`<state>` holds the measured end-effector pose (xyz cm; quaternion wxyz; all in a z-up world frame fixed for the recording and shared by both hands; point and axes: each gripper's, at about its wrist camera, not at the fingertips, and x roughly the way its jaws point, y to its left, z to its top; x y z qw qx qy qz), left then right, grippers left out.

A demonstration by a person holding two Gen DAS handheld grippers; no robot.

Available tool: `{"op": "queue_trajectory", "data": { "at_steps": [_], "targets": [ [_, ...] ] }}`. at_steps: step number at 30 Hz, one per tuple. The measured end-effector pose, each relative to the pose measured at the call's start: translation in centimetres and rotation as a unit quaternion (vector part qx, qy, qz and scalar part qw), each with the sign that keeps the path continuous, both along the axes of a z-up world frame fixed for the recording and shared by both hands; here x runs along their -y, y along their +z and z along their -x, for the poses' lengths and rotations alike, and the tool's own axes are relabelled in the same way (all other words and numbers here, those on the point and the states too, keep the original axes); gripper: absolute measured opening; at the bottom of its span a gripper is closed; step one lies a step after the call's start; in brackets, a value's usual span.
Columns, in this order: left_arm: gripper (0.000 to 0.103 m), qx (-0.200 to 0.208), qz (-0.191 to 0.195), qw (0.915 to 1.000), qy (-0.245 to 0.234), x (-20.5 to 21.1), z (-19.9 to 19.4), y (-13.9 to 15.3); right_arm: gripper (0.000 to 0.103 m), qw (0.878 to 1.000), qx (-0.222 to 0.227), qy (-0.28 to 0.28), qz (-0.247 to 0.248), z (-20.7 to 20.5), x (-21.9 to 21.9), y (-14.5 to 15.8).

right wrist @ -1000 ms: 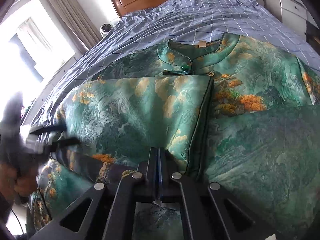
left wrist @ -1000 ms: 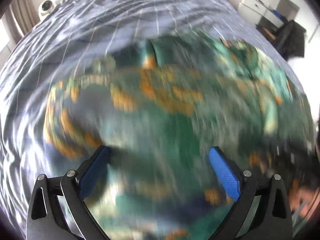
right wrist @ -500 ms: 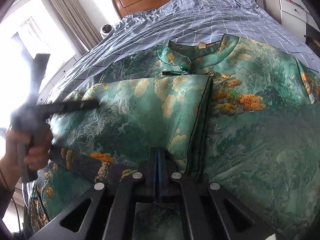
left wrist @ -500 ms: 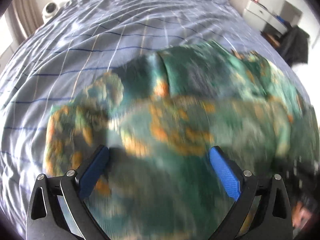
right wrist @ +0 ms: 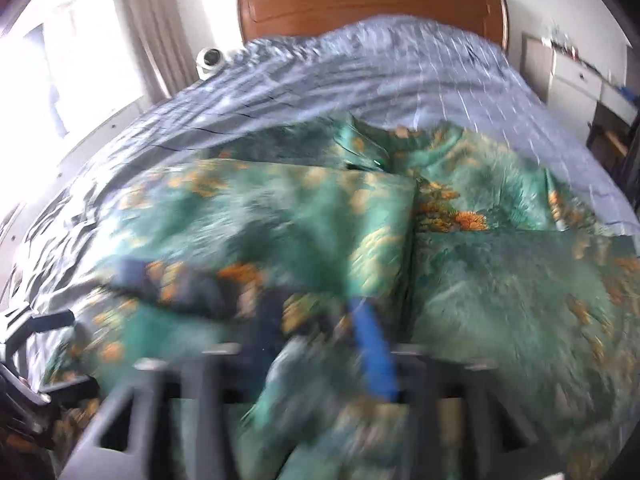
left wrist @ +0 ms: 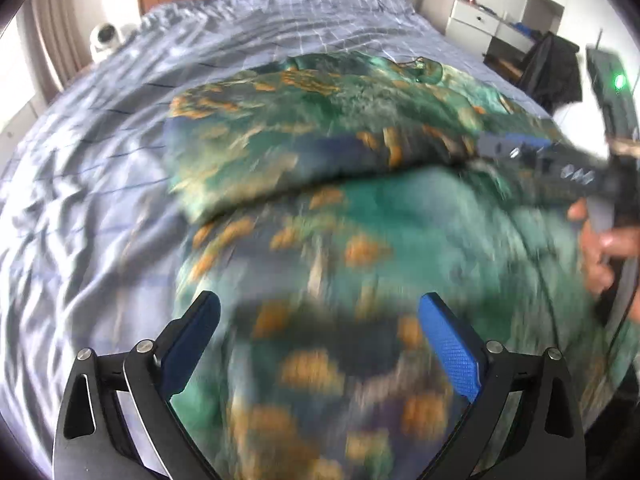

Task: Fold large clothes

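Right gripper (right wrist: 320,344) lifted and tilted since 0.5 s ago; headboard (right wrist: 372,4) now fills top of its view, frame smeared by motion. Its blue pad (right wrist: 374,354) shows with green garment (right wrist: 280,220) bunched beside it; cannot tell whether fingers are together or apart. Left gripper (left wrist: 320,344) hovers low over garment (left wrist: 360,248), 2 fingers wide apart, nothing between them. Garment lies partly folded on checked bedspread (left wrist: 100,168). Right hand (left wrist: 600,248) grips handle at view's right edge.
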<state>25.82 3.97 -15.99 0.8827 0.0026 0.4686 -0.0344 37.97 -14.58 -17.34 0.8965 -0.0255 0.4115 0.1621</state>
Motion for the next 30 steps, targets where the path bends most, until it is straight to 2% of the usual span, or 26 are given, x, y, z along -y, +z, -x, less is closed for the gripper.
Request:
{"op": "queue_trajectory", "data": {
  "at_steps": [1, 4, 6, 11, 14, 17, 25, 30],
  "targets": [
    [0.100, 0.008, -0.015, 0.9999, 0.001, 0.1, 1.1, 0.1, 0.073, 1.000, 0.011, 0.003, 0.005, 1.2, -0.1, 0.5],
    [0.100, 0.024, -0.050, 0.9984, 0.007, -0.1, 3.6, 0.5, 0.073, 0.999, 0.032, 0.016, 0.026, 5.0, -0.4, 1.6],
    [0.100, 0.027, -0.057, 0.9979, 0.013, -0.8, 4.6, 0.5, 0.073, 0.999, 0.034, 0.021, 0.035, 7.4, -0.1, 1.9],
    [0.100, 0.021, -0.052, 0.9977, 0.038, -3.2, 6.6, 0.5, 0.073, 0.998, 0.037, 0.006, 0.050, 12.0, 2.1, 1.8],
    [0.100, 0.015, -0.049, 0.9972, 0.054, -4.5, 7.5, 0.3, 0.073, 0.997, 0.030, -0.018, 0.065, 14.1, 4.4, 1.6],
    [0.100, 0.003, -0.042, 0.9972, 0.063, -5.4, 7.9, -0.2, 0.073, 0.997, 0.019, -0.051, 0.060, 15.5, 7.1, 1.5],
    [0.100, -0.012, -0.031, 0.9984, 0.045, -5.4, 9.5, -1.0, 0.073, 0.991, 0.006, -0.128, 0.034, 18.6, 12.9, 1.8],
    [0.100, -0.021, -0.019, 0.9986, 0.043, -5.6, 10.3, -1.5, 0.073, 0.989, 0.008, -0.135, 0.059, 20.6, 14.8, 2.5]
  ]
}}
